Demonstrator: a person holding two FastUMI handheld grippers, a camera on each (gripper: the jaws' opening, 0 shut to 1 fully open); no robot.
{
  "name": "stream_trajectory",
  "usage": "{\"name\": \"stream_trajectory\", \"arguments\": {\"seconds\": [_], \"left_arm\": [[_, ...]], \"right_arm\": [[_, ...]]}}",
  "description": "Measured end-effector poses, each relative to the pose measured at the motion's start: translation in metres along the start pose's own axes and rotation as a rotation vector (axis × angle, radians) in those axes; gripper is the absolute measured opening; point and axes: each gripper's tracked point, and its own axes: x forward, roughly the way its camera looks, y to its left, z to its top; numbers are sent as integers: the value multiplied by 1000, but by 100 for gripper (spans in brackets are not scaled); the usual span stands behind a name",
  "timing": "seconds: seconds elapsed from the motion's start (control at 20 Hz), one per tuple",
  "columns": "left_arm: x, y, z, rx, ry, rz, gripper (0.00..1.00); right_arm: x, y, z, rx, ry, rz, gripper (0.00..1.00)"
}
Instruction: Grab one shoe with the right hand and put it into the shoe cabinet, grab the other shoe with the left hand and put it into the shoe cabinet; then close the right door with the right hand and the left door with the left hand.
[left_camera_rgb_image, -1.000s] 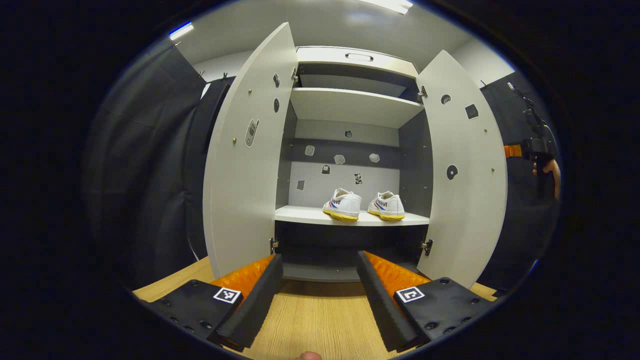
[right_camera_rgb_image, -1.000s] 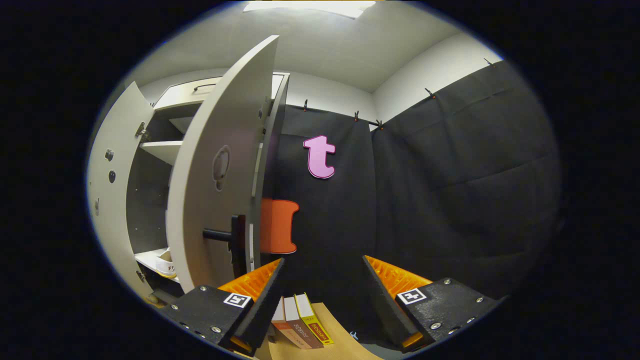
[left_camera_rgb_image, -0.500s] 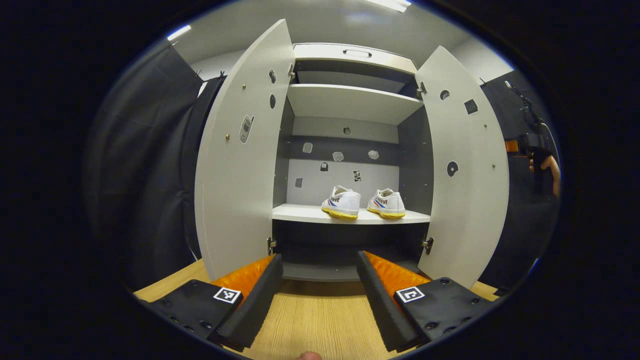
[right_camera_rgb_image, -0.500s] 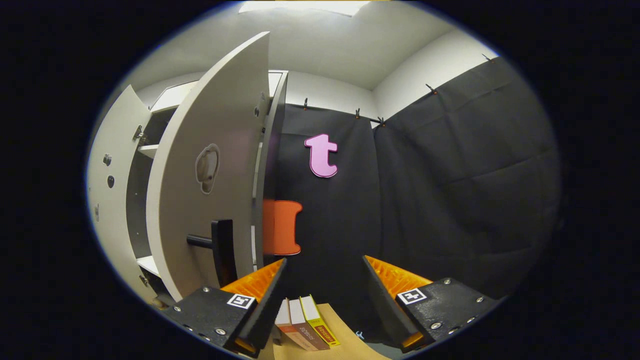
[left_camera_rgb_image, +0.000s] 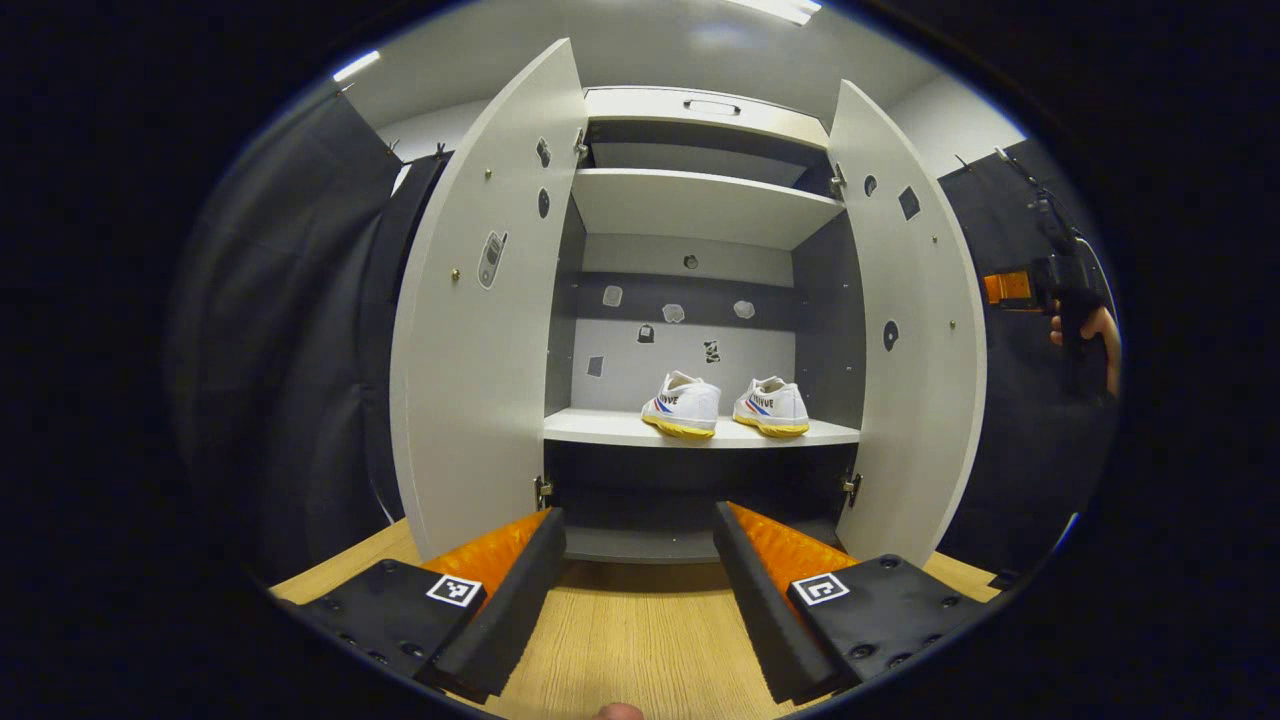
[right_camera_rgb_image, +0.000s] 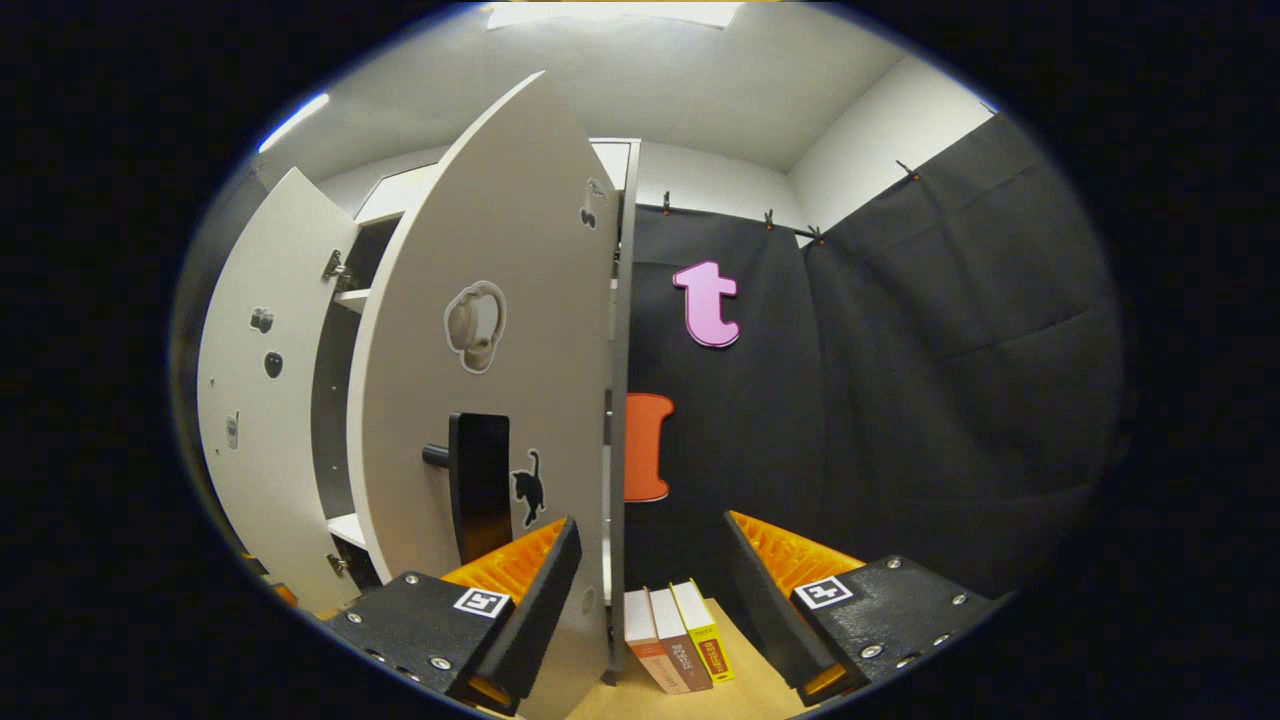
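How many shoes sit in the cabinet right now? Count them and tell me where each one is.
2. Both stand on the cabinet's middle shelf in the left gripper view: the left shoe near the centre, the right shoe beside it, nearer the right door.

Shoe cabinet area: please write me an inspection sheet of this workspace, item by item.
Surface: wooden floor in front of the cabinet, bare where visible.
Job's things: two white shoes side by side on the shoe cabinet's lower shelf; left door wide open; right door partly open.
Clutter: three books standing beside the cabinet.
Grippers: left hand-held gripper open, holding nothing, facing the cabinet; right hand-held gripper open, holding nothing, beside the right door's outer face near its black handle.
Cables: a thin cable near the right hand-held gripper.
Surroundings: black cloth walls, white ceiling with lights.
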Motion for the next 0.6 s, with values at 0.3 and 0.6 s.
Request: {"name": "stream_trajectory", "arguments": {"seconds": [0.3,0.6], "left_arm": [[-7,16,1,-4,0,38,97],[-12,27,7,0,-16,67,97]], "right_arm": [[21,50,2,43,-18,75,88],[39,104,11,43,-48,158,92]]}}
